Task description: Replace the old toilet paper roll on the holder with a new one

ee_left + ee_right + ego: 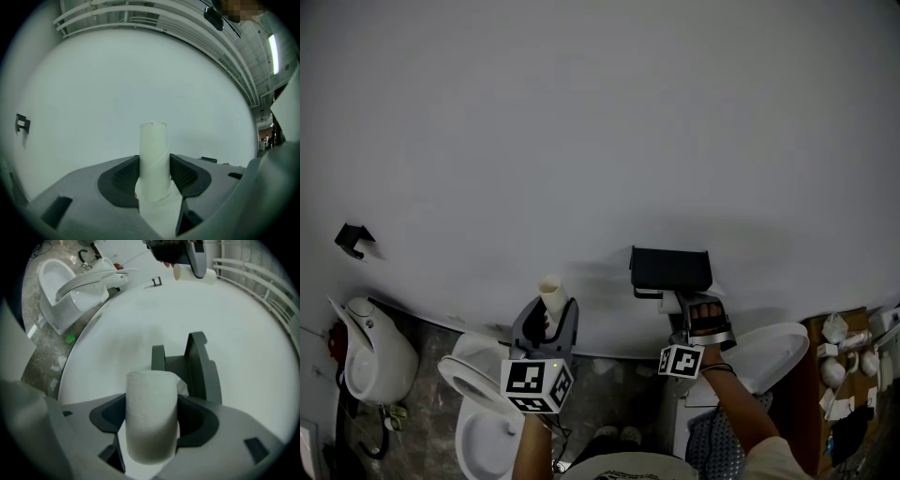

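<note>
A black bracket (353, 239) sits far left on the white wall (581, 122), above a white toilet (370, 352). A second toilet (473, 398) stands beside it, under the left gripper (549, 323). That gripper's fingers (183, 176) are clenched on the old cardboard tube (551, 292), which stands upright between the ribbed pads with its top end well above them.

Further right, the black holder (670, 269) is fixed to the wall. Just below it, a hand (706, 319) carries the right gripper (151, 404), whose fingers (199, 423) are grasping the new toilet paper roll (150, 437) on both sides. In the right gripper view the roll stands on end just in front of the holder's two grey arms. Whether it touches them cannot be told. A third toilet (773, 352) lies at the right.
</note>
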A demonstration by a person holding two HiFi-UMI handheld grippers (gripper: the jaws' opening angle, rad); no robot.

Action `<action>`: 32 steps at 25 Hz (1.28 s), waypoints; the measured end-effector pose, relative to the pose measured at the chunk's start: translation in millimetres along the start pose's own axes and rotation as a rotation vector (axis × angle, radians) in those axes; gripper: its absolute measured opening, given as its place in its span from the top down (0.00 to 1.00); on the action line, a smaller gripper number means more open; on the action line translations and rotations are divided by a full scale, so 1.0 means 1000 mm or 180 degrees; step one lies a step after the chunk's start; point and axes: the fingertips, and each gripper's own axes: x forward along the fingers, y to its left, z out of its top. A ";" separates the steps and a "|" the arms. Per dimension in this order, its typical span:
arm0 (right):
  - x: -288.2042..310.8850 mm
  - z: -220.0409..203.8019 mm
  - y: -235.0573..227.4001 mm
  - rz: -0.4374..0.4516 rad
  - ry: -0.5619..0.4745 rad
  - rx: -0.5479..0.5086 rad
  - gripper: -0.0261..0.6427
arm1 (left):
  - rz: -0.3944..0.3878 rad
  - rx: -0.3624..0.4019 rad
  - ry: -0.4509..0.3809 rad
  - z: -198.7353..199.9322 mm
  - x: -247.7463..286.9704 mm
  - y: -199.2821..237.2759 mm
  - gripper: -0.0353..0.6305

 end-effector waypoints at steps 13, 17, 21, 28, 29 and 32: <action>0.001 0.047 -0.003 0.0073 -0.0206 0.0090 0.50 | -0.0065 0.0041 -0.0016 0.004 0.000 -0.013 0.65; -0.012 0.057 -0.003 0.0192 -0.0406 0.0458 0.42 | -0.0116 0.0065 -0.0021 0.006 0.004 -0.023 0.64; -0.039 0.071 -0.017 0.0298 -0.0699 0.1259 0.44 | -0.0176 0.0017 -0.0052 0.008 0.008 -0.030 0.65; -0.072 0.038 -0.084 0.0027 -0.0859 0.3086 0.68 | -0.0259 0.0021 -0.0104 0.015 0.013 -0.042 0.65; -0.074 0.029 -0.093 0.0014 -0.0884 0.3435 0.70 | -0.0265 0.0024 -0.0112 0.016 0.014 -0.043 0.65; -0.081 0.004 -0.115 -0.0097 -0.0953 0.4170 0.78 | -0.0261 0.0024 -0.0130 0.021 0.017 -0.044 0.65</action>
